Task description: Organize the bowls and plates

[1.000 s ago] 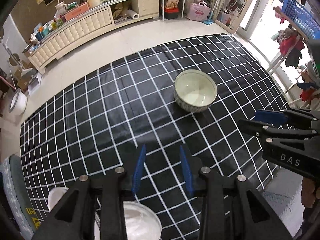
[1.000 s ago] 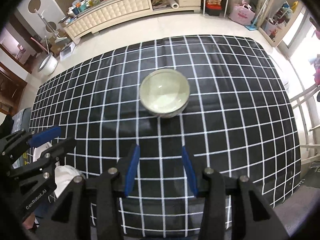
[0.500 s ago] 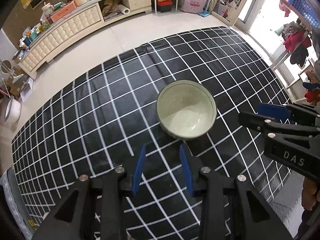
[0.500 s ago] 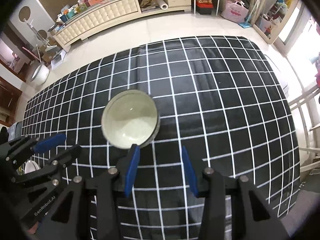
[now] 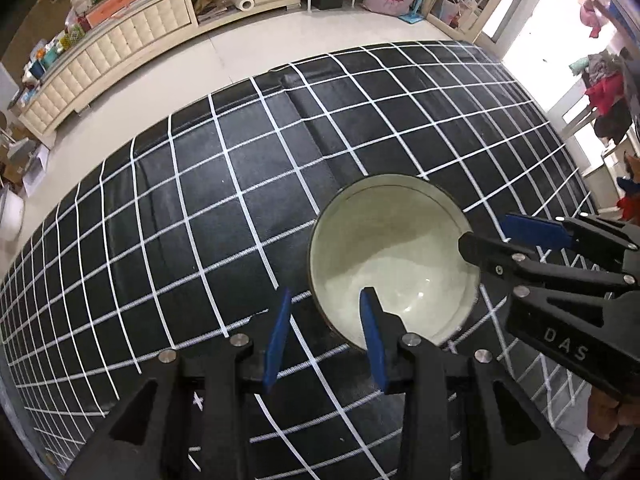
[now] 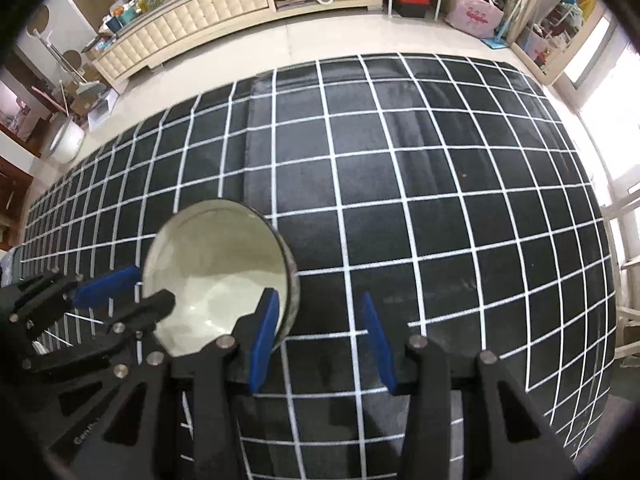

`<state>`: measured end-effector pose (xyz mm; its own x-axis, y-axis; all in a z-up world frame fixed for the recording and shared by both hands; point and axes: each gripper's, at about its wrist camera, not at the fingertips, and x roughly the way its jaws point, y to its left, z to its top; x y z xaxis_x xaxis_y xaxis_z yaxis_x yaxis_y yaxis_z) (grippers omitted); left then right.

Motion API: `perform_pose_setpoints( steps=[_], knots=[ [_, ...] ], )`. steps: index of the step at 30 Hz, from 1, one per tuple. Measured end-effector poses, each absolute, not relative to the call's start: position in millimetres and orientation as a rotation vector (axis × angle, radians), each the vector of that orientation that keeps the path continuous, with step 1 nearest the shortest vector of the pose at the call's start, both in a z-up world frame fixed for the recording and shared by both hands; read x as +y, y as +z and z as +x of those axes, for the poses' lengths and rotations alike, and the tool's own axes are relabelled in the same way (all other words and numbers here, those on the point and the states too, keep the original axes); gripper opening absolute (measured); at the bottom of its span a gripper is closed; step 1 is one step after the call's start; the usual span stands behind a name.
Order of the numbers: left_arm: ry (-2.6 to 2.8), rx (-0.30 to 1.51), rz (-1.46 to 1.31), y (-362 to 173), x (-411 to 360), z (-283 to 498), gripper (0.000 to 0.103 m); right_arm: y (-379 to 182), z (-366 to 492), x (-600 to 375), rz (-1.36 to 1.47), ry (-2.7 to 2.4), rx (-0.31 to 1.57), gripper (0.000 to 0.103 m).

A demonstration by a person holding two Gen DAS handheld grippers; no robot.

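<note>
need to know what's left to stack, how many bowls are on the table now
1. The pale green bowl sits upright on the checked tablecloth, between the left claw and the right claw. Other dishes may lie outside these views.

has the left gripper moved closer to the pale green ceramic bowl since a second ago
Yes. The left gripper has come down toward the pale green ceramic bowl on the black grid tablecloth; its right finger now overlaps the bowl's near rim, which earlier sat well ahead.

Bowl (image 5: pixel 394 258) on cloth (image 5: pixel 224 216), btwn left gripper (image 5: pixel 326 334) & right gripper (image 6: pixel 318 340).
</note>
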<state>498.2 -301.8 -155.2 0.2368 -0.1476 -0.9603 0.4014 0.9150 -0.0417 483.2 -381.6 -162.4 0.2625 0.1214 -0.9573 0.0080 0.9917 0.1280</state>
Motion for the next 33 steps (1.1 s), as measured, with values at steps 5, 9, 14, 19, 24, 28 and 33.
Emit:
perform_pose_setpoints(
  steps=[5, 9, 14, 19, 24, 28, 33],
  knots=[
    [-0.381, 1.288, 0.261, -167.0, -304.4, 503.4, 0.032, -169.1, 482.4, -381.9, 0.136, 0.092, 1.298, 0.048],
    [-0.378, 1.283, 0.276, -169.6, -305.7, 503.1, 0.024, -170.5, 480.9, -381.1, 0.16, 0.122, 1.297, 0.037],
    [-0.394, 1.292, 0.264, -172.9, -306.4, 502.7, 0.019, -170.8, 481.3, -374.6, 0.161, 0.145, 1.298, 0.026],
    [-0.395, 1.286, 0.286, -175.1, -310.9, 500.1, 0.019, -171.7, 483.4, -369.6, 0.166, 0.164, 1.324, 0.018],
    [-0.396, 1.274, 0.301, -173.6, -310.4, 497.2, 0.018, -170.9, 482.3, -367.5, 0.155, 0.15, 1.307, 0.017],
    [-0.388, 1.266, 0.32, -171.8, -312.4, 492.5, 0.015, -168.3, 475.0, -367.1, 0.156, 0.148, 1.289, 0.015],
    [-0.388, 1.279, 0.319, -168.9, -308.5, 482.7, 0.014, -162.9, 466.3, -366.1, 0.182, 0.151, 1.298, 0.014]
  ],
)
